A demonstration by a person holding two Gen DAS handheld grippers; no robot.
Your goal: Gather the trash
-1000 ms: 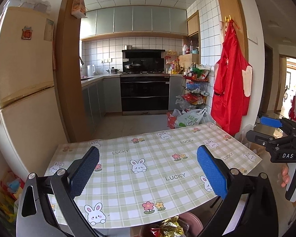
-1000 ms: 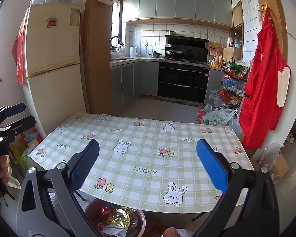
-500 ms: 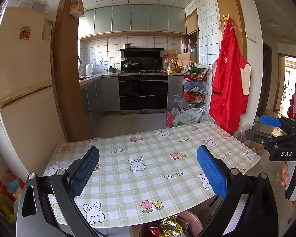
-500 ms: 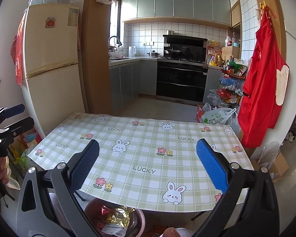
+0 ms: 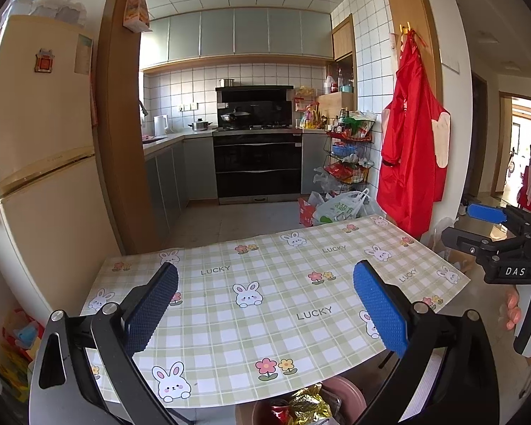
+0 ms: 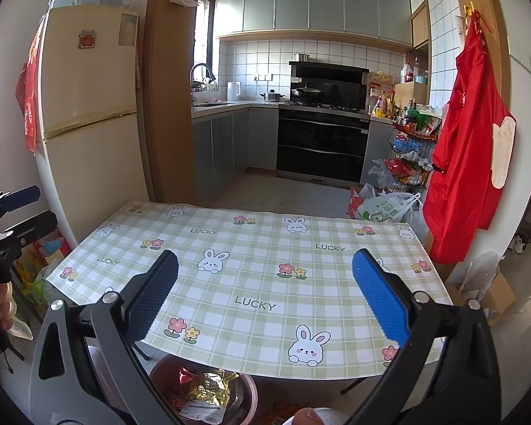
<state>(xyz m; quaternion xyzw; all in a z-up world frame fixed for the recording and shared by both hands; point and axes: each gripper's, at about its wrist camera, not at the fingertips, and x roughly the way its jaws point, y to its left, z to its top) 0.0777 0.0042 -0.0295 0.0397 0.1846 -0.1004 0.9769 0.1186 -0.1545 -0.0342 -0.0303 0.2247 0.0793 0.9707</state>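
A pink bin (image 6: 248, 395) stands on the floor under the table's near edge. It holds gold and red wrappers (image 6: 209, 384), and it also shows in the left wrist view (image 5: 348, 395). The table (image 6: 265, 283) has a green checked cloth with rabbits and nothing lies on it. My left gripper (image 5: 265, 301) is open and empty above the near part of the table. My right gripper (image 6: 265, 294) is open and empty above the near edge. Each gripper shows at the side of the other's view: the right one (image 5: 492, 230) and the left one (image 6: 14, 212).
A cream fridge (image 6: 88, 124) stands to the left. A red apron (image 6: 470, 163) hangs on the wall to the right. Plastic bags (image 6: 389, 209) and a wire rack (image 6: 410, 148) stand on the floor behind the table. The kitchen with its oven (image 6: 322, 148) lies beyond.
Both views have shifted slightly, with the table a little lower and further in frame. Both grippers stay open and empty.
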